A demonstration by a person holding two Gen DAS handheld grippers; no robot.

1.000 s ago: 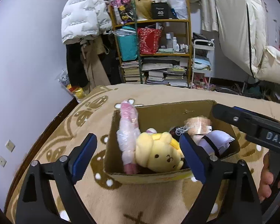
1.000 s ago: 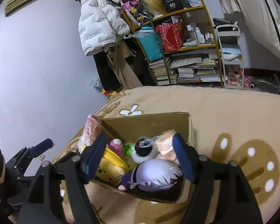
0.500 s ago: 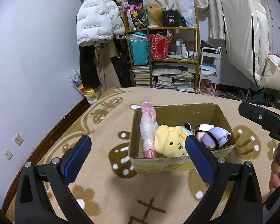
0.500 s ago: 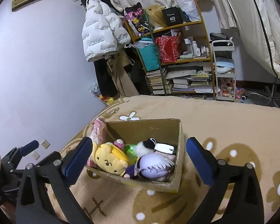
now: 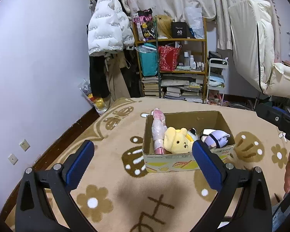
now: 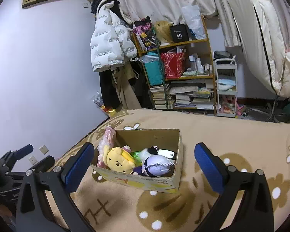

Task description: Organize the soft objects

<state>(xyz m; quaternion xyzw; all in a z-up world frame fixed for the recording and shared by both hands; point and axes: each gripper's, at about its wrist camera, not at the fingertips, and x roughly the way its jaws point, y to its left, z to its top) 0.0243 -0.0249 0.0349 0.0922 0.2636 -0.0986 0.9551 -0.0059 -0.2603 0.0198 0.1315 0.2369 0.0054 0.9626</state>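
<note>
- The left tool has its jaws spread wide and grips nothing; the right tool is equally wide apart and empty.
- The cardboard box sits on a tan flower-patterned carpet, ahead of both tools and apart from their blue pads.
- In the left wrist view the box lies toward the right pad, which overlaps its front wall; in the right wrist view it lies between the two pads.
- Inside the box: a yellow plush near the middle, a pink plastic-wrapped plush leaning upright in the left corner, and a lavender-haired plush on the right side.
- A black-and-white plush with a bead chain lies behind them.
- A black bag on the top of the shelf reads "40"; smaller text above it is illegible.
- The white puffer jacket carries repeated printed lines, too small to read.
- Print on the box front is partly hidden and unreadable.
- A green item beneath the plushes is mostly covered.
</note>
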